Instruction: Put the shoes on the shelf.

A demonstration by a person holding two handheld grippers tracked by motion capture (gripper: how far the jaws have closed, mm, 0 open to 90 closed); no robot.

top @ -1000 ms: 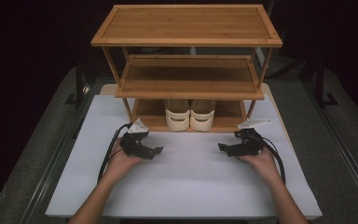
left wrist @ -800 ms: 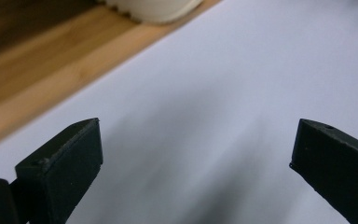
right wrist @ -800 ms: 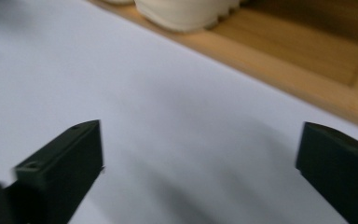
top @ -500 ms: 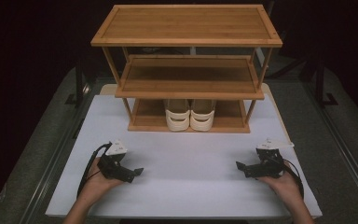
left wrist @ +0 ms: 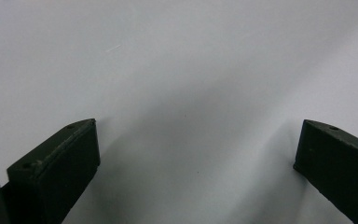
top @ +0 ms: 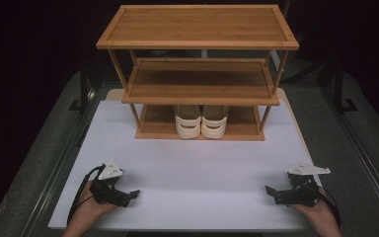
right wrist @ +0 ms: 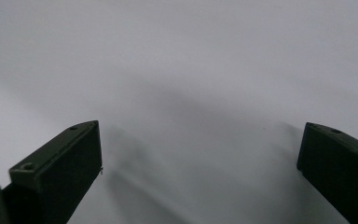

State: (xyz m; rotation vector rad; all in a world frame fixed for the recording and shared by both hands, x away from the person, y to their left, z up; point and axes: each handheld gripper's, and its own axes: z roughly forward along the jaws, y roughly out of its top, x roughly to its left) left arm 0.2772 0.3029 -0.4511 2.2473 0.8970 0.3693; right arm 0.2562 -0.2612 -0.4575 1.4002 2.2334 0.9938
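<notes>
A three-tier bamboo shoe rack [top: 197,89] stands at the far middle of the white table [top: 197,173]. A pair of cream shoes [top: 201,121] sits side by side on its bottom shelf, heels toward me. My left gripper [top: 128,196] rests low at the near left corner, open and empty. At the near right corner my right gripper [top: 271,192] also stands open with nothing in it. In the left gripper view the gripper [left wrist: 196,149] looks down on bare white tabletop between widely spread jaws. The right gripper [right wrist: 198,149] in its own view does likewise.
The rack's top and middle shelves are bare. Dark floor and metal rails [top: 54,173] flank the table on both sides. A broad stretch of white table lies between the grippers and the rack.
Both grippers have pulled back from the rack's bottom shelf toward the near edge and spread outward to the table's corners. The shoes stay on the shelf.
</notes>
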